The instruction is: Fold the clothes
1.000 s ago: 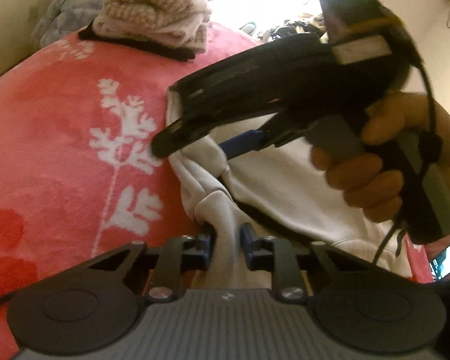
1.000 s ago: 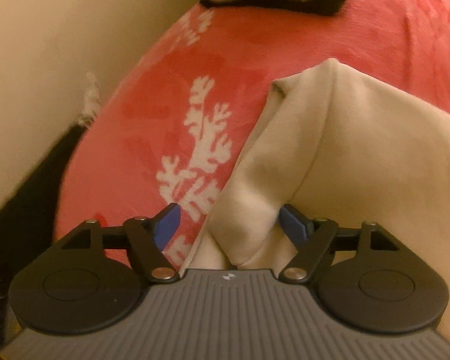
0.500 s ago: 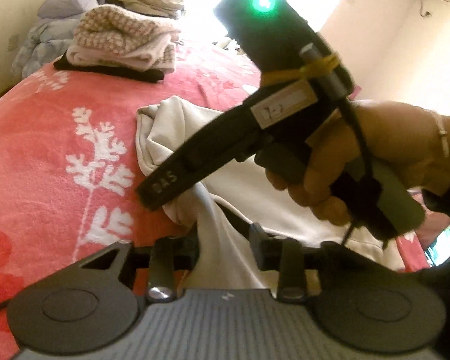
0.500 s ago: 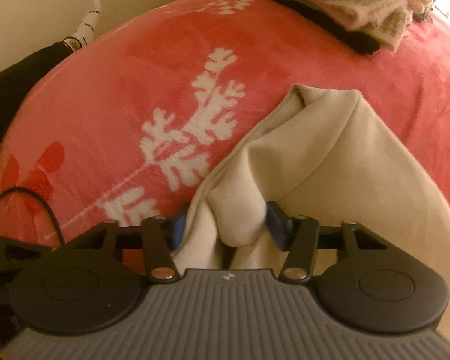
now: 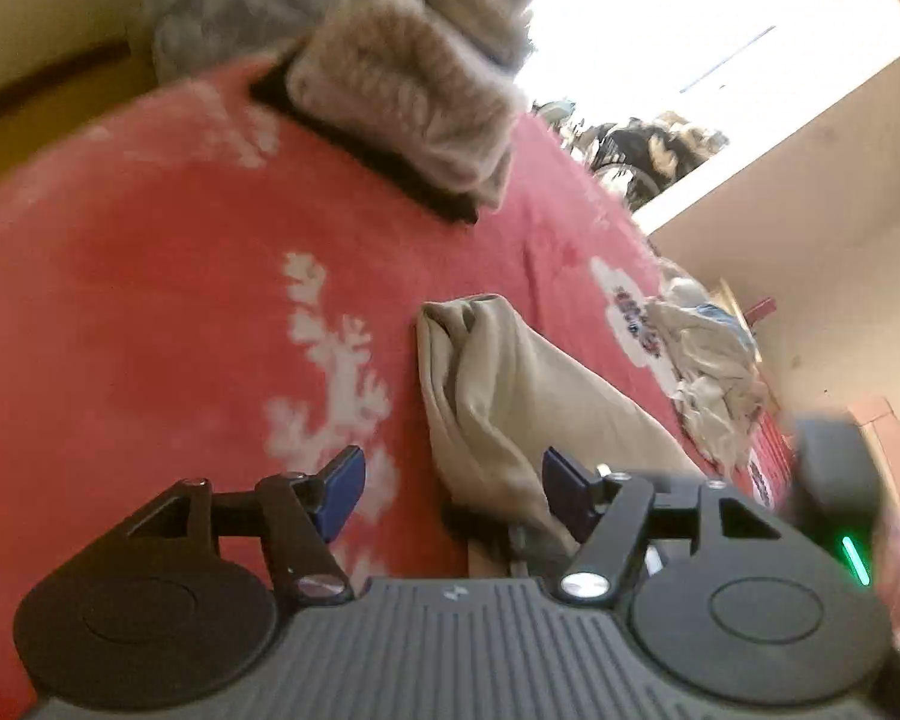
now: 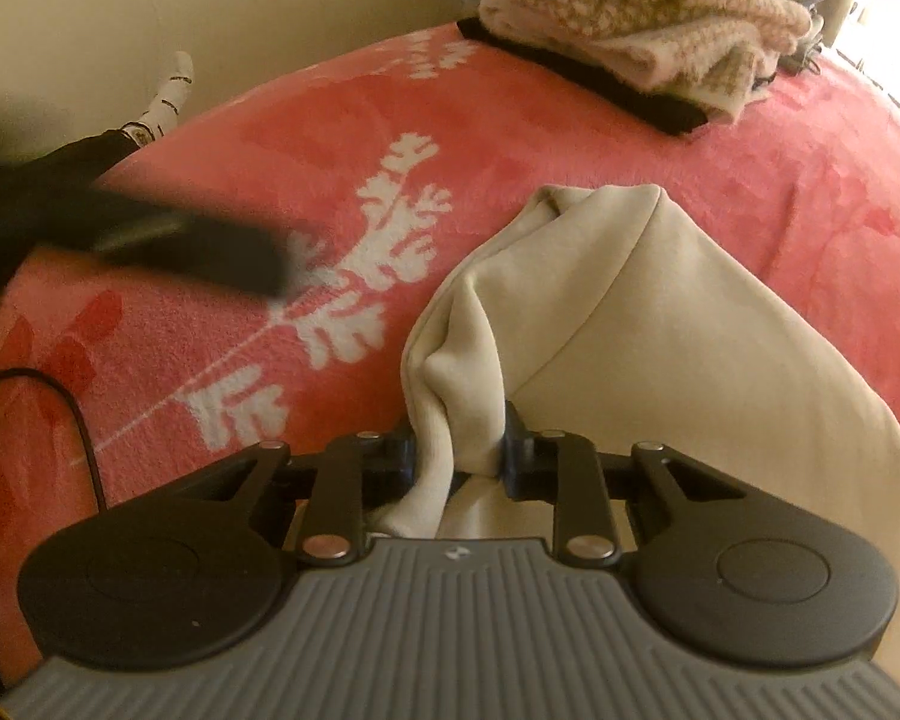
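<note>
Cream sweatshirt (image 6: 678, 324) lies on the bed's red blanket (image 6: 570, 120), which bears a white leaf pattern, its body running away from the cameras toward the far side, where a stack of folded knitwear (image 6: 630, 30) sits well apart. The right claw (image 6: 459, 450) has just been closing, and its pads now pinch a bunched fold of the near left edge of the sweatshirt, so that edge is gathered into a ridge rising out of the grip. The left claw (image 5: 450, 480) has just been opening; its blue pads stand apart with the cloth's edge between them, the right one close to the cloth, the left one over bare blanket, and neither pressing. In the right view it shows only as a dark blur off to the left over the blanket. The garment's long axis runs ahead and rightward from the right claw, which is the nearer hand, so any fold probably carries the held edge across that axis. A heap of unfolded laundry (image 5: 708, 360) waits near the far right.
</note>
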{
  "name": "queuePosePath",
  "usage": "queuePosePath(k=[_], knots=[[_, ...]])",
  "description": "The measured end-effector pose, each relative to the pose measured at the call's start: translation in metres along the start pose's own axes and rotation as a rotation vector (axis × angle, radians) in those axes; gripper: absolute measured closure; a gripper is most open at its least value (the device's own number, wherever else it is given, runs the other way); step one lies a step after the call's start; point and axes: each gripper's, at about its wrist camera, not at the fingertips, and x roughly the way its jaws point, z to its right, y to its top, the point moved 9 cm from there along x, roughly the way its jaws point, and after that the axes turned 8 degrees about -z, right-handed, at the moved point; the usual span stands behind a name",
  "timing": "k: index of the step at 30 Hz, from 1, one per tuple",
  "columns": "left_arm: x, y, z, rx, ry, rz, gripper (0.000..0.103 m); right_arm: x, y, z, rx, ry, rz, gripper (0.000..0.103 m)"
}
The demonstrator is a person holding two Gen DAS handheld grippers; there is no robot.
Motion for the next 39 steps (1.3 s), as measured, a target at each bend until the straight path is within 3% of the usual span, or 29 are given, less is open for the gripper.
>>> queuePosePath(k=[6,8,12,15,18,23,28,32,35,39], knots=[[0.064,0.033,-0.002,-0.119,-0.061,-0.108,0.036,-0.001,-0.001,0.001,-0.013,-0.008,0.029,0.083],[0.074,0.037,0.001,-0.115,-0.044,-0.115,0.039,-0.002,-0.002,0.001,-0.023,-0.011,0.043,0.084],[0.086,0.045,0.017,-0.078,-0.001,-0.115,0.082,-0.015,-0.003,0.007,-0.018,0.005,0.092,0.088],[0.075,0.049,0.042,-0.068,-0.018,-0.078,0.088,-0.041,-0.006,0.024,0.035,0.019,0.16,0.089],[0.065,0.053,0.082,-0.052,-0.077,-0.055,0.088,-0.081,-0.017,0.055,0.162,0.073,0.252,0.089],[0.07,0.052,0.18,0.075,-0.147,-0.048,0.089,-0.146,-0.051,0.115,0.403,0.161,0.412,0.089],[0.115,0.026,0.283,0.259,-0.173,-0.118,0.089,-0.198,-0.107,0.175,0.6,0.16,0.548,0.09],[0.16,-0.01,0.339,0.397,-0.204,-0.202,0.079,-0.21,-0.168,0.217,0.794,0.16,0.61,0.09],[0.177,-0.032,0.352,0.415,-0.235,-0.259,0.053,-0.189,-0.217,0.246,0.971,0.208,0.608,0.09],[0.167,-0.04,0.33,0.425,-0.251,-0.219,0.051,-0.16,-0.257,0.266,1.106,0.301,0.614,0.09]])
